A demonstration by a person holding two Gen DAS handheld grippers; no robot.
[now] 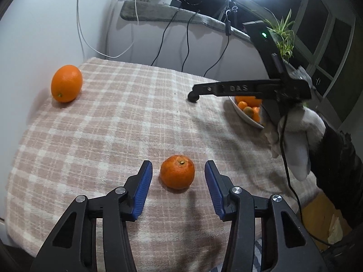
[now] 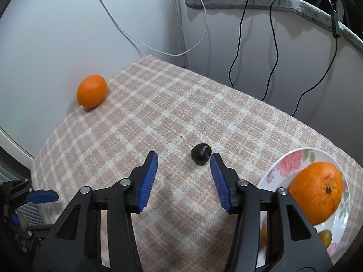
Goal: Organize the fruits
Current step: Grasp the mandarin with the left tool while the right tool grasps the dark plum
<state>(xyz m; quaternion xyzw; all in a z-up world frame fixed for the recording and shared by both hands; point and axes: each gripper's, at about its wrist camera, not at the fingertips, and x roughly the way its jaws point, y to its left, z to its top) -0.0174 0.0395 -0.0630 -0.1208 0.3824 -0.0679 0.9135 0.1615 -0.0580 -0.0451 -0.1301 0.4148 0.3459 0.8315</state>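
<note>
Left gripper [image 1: 178,172]: jaws parted, pads either side of a small mandarin [image 1: 177,171] on the checked cloth [image 1: 127,117]; a clear gap shows on both sides, so nothing is grasped.

Right gripper [image 2: 184,158]: jaws parted over the same cloth. A small dark fruit [image 2: 201,154] lies just ahead, toward 1 o'clock of the gap, close against the tip of the right-hand pad; contact cannot be confirmed. Nothing is clamped.

Surroundings, left wrist view: a large orange [image 1: 66,83] sits at 10 o'clock near the cloth's far corner, beside the white wall, well apart from the mandarin. At 2 o'clock the right gripper's black body crosses in front of a bowl [image 1: 245,115] of orange fruit, partly hiding it; a gloved hand [image 1: 292,145] holds that tool. Cables [image 1: 188,43] hang behind the table.

Right wrist view: a floral plate [image 2: 283,161] at 4 o'clock carries a big orange [image 2: 317,192], partly hidden by the gripper frame.
</note>
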